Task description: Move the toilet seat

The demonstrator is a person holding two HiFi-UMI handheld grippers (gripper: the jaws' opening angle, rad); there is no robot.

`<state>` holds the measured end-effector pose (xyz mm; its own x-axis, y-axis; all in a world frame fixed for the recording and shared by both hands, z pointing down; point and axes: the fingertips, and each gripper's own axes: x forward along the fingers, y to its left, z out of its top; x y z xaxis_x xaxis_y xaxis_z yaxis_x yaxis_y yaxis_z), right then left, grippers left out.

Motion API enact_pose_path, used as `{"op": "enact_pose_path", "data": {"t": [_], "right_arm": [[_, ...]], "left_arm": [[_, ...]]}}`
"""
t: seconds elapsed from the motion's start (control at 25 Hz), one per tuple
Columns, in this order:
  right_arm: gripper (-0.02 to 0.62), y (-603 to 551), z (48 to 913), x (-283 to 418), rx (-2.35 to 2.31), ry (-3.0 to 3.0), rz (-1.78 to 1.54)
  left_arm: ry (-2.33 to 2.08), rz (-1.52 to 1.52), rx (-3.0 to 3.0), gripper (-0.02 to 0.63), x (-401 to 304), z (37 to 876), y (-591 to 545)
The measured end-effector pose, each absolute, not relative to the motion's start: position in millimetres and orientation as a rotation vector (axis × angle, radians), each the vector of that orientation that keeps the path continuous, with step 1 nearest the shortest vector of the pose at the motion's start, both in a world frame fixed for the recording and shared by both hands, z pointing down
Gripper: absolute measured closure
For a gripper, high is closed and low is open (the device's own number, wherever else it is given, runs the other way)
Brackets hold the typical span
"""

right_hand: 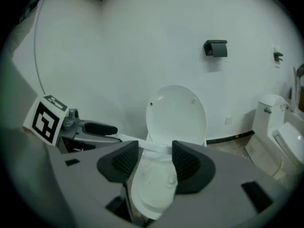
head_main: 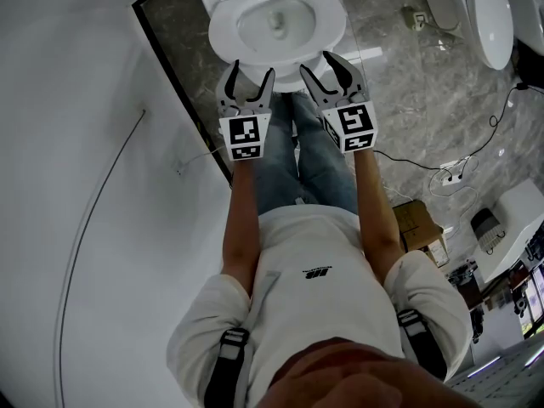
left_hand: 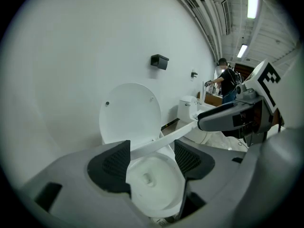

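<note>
The toilet seat (left_hand: 164,137) looked to me like a rigid, glossy plastic ring: light but slick, and hinged at the back. I judged its front rim the place to take it, lifting evenly to spare the hinges. My left claw (head_main: 251,70) and right claw (head_main: 321,65) both stood released, jaws spread sideways, gripping nothing. The seat's front rim ran crosswise through both gaps near the tips; whether it touched the pads I couldn't tell. The lid (right_hand: 176,113) stood upright beyond.
</note>
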<state>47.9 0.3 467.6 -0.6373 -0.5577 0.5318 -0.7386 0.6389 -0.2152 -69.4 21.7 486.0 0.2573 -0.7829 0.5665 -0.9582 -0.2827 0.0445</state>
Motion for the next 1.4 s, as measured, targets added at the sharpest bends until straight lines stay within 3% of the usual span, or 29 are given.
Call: {"op": "enact_pose_path", "data": {"t": [1.4], "right_arm": [[0.411, -54.7, 444.5, 32.9, 1.034, -2.401, 0.347]], "left_arm": [[-1.598, 0.529, 2.168, 0.296, -85.4, 453.2, -30.3]]}}
